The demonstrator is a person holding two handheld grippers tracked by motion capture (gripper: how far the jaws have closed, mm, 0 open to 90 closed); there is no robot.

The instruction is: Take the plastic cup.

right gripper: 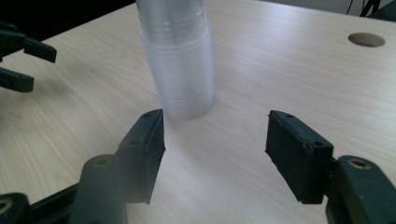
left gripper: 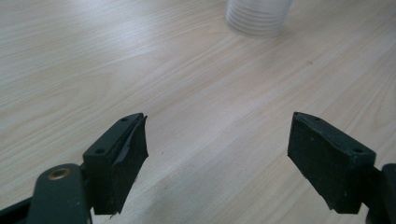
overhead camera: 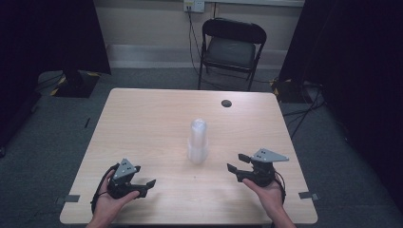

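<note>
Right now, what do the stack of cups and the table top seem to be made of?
Stack of cups: probably thin clear plastic, glossy; the table grain shows faintly through the walls, and the nested rims form fine rings. Table: looks like pale wood-grain laminate, matt to satin; the grain is very even, though real veneer cannot be ruled out.

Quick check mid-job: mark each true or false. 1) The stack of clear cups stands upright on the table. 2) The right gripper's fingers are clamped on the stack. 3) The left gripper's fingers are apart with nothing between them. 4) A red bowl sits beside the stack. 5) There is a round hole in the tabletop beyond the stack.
1) True: the stack of clear cups stands upright on the table.
2) False: the right gripper has its fingers apart, short of the stack.
3) True: the left gripper is open over bare wood.
4) False: nothing sits beside the stack.
5) True: the round hole lies near the far edge.
</note>
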